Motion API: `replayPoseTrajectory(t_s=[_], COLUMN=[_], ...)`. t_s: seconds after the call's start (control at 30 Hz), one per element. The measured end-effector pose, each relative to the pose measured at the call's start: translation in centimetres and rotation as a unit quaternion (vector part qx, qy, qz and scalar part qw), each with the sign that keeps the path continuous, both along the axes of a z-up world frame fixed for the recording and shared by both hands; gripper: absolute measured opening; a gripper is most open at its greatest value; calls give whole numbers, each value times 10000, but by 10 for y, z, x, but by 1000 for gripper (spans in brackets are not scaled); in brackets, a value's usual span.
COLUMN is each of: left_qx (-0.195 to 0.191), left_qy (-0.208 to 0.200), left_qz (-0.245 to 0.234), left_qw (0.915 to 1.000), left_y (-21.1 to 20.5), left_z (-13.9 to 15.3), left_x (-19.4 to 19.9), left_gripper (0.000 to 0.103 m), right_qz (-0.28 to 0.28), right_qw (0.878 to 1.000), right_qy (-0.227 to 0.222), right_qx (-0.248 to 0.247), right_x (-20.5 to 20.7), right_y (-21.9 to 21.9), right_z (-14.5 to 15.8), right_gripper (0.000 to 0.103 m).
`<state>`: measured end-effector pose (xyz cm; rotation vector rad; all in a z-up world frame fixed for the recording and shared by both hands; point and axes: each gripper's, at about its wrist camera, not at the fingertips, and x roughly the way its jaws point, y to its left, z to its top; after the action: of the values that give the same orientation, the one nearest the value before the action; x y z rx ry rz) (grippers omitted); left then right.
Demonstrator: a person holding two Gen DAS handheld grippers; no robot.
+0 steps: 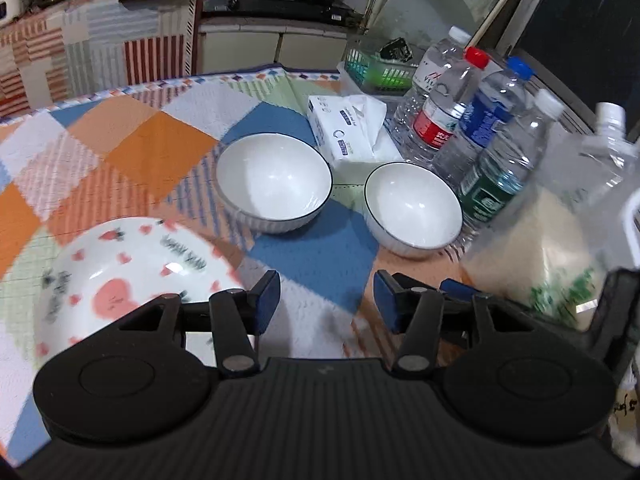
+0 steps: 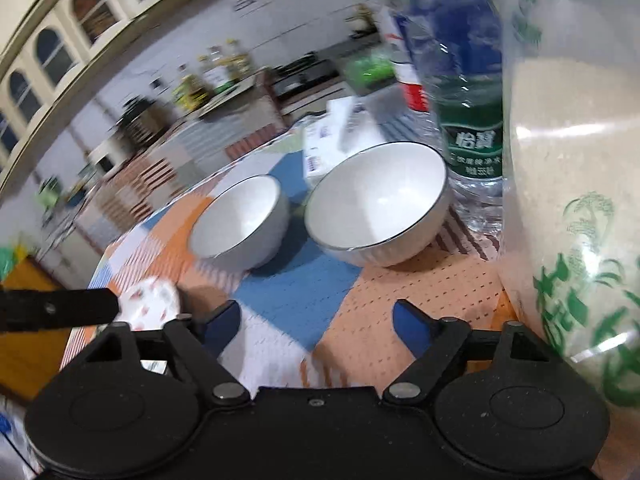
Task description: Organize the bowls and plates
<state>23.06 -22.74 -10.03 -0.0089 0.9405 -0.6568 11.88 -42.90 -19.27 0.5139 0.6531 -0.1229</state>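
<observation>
Bowls: two white bowls (image 1: 274,182) (image 1: 413,208) side by side on bench (image 1: 152,148).
Plate: heart-patterned plate (image 1: 132,276) near left tongs (image 1: 326,300).
Left tongs: apart, empty.
Right tongs (image 2: 316,322): apart, empty.

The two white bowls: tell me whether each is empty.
Both empty: the left bowl and right bowl show bare white insides.
</observation>
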Motion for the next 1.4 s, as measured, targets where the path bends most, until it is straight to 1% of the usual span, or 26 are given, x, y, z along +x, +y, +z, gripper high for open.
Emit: replayPoseTrajectory(t_s=[0.07, 0.13, 0.2, 0.27, 0.3, 0.4, 0.43, 0.5, 0.57, 0.6, 0.63, 0.7, 0.73, 0.77, 0.8, 0.83, 0.87, 1.0, 1.03, 1.07, 1.1, 1.13, 1.2, 1.27, 1.33, 1.4], left_qx=[-94, -222, -458, -665, -701, -649, -624, -554, -470, -435, -405, -333, -321, -297, -275, -265, -265, -251, -244, -256, -278, -240, -158, -79, 25, 7], left_qy=[148, 313, 540, 742, 775, 758, 750, 754, 723, 716, 713, 722, 713, 700, 681, 676, 688, 789, 840, 896, 959, 930, 831, 882, 798, 865], left_qz=[11, 113, 273, 347, 340, 244, 261, 311, 340, 344, 344, 347, 332, 335, 348, 368, 392, 490, 505, 493, 455, 447, 348, 303, 299, 336], left_qw=[9998, 9992, 9971, 9944, 9939, 9947, 9949, 9951, 9957, 9959, 9960, 9962, 9964, 9965, 9967, 9967, 9965, 9954, 9949, 9944, 9940, 9944, 9958, 9956, 9964, 9957], left_y=[-14, -24, -30, -36, -40, -57, -61, -69, -78, -81, -85, -92, -95, -98, -100, -102, -104, -110, -111, -112, -113, -113, -112, -107, -101, -91], left_z=[-11, -21, -28, -32, -33, -34, -35, -38, -43, -45, -49, -54, -57, -59, -61, -62, -64, -74, -77, -79, -81, -80, -78, -71, -62, -52], left_x=[16, 28, 41, 52, 55, 60, 62, 66, 67, 67, 67, 67, 67, 67, 66, 67, 67, 73, 75, 76, 76, 75, 71, 68, 64, 61], left_gripper=[50, 50, 50, 50, 48, 48, 47, 47, 43, 42, 39, 35, 33, 31, 30, 28, 27, 22, 17, 11, 10, 9, 8, 8, 8, 8], right_qz=[-156, -361, -711, -1132, -1275, -1702, -1879, -2097, -2305, -2437, -2566, -2787, -2819, -2759, -2625, -2512, -2510, -2498, -2519, -2601, -2640, -2611, -2535, -2419, -2367, -2173], right_qw=[9999, 9991, 9962, 9894, 9859, 9738, 9694, 9645, 9580, 9544, 9511, 9467, 9471, 9500, 9551, 9605, 9624, 9655, 9649, 9624, 9612, 9620, 9635, 9660, 9673, 9724], right_qy=[-62, -158, -141, -230, -302, -404, -429, -517, -533, -444, -317, -47, 10, 45, 66, 108, 134, 321, 382, 423, 454, 485, 596, 711, 721, 669], right_qx=[-6, 155, 481, 883, 1045, 1451, 1522, 1522, 1624, 1667, 1690, 1616, 1534, 1463, 1372, 1198, 1031, 662, 644, 662, 664, 642, 625, 575, 566, 531], right_x=[7, 14, 20, 20, 19, 18, 18, 18, 20, 22, 23, 28, 31, 35, 40, 44, 46, 51, 54, 55, 57, 62, 68, 68, 66, 65], right_y=[0, -3, -10, -17, -20, -28, -29, -28, -29, -31, -33, -35, -34, -33, -33, -30, -28, -24, -24, -23, -24, -27, -27, -29, -24, -20], right_z=[-5, -9, -17, -24, -27, -35, -36, -36, -37, -38, -40, -46, -46, -47, -47, -46, -46, -47, -48, -48, -47, -43, -40, -38, -33, -26], right_gripper=[85, 85, 85, 85, 85, 85, 84, 83, 80, 77, 71, 63, 56, 51, 43, 41, 40, 32, 29, 28, 28, 27, 26, 25, 25, 25])
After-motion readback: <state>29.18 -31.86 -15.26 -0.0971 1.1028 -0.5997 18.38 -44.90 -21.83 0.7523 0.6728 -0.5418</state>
